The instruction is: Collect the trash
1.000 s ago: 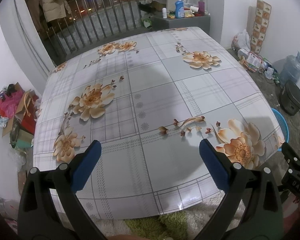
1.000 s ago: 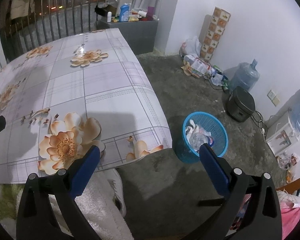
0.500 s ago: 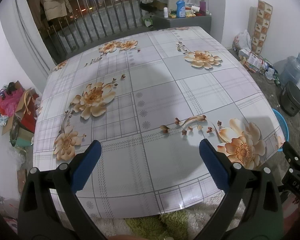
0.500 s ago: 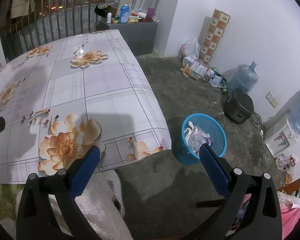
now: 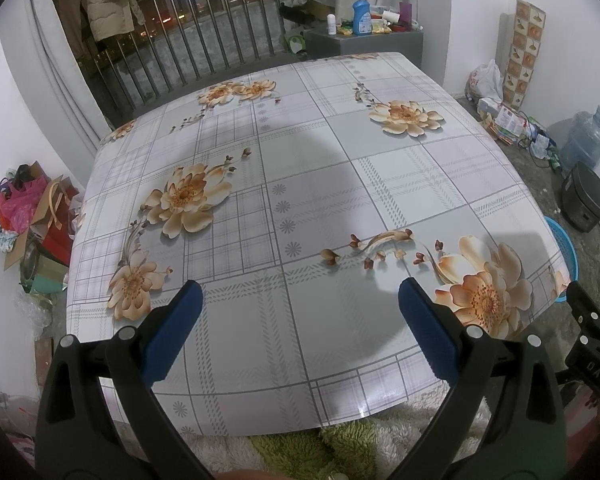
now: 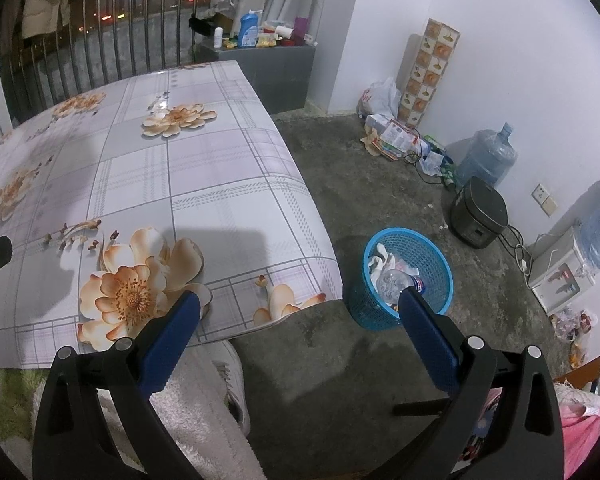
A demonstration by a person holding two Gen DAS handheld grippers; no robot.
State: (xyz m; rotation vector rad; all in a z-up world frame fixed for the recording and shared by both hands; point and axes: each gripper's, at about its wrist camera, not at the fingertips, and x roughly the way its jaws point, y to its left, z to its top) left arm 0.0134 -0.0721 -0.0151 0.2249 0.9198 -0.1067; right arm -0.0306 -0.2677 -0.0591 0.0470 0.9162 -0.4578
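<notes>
A blue plastic basket [image 6: 428,256] stands on the concrete floor to the right of the table. It holds crumpled white paper and a clear plastic bottle [image 6: 392,280]. Its rim also shows in the left wrist view [image 5: 568,248]. My left gripper [image 5: 298,300] is open and empty, held above the near edge of the table with the floral cloth [image 5: 300,200]. My right gripper [image 6: 298,312] is open and empty, held over the table's near right corner [image 6: 324,284], with the basket just beyond its right finger. No trash shows on the table top.
A grey cabinet [image 5: 364,44] with bottles stands behind the table by a metal railing [image 5: 204,52]. Along the right wall are a black rice cooker [image 6: 478,212], water jugs [image 6: 486,156], papers and cables. Bags and boxes [image 5: 32,216] sit left of the table.
Both views have shifted only slightly. The grippers stay open and empty.
</notes>
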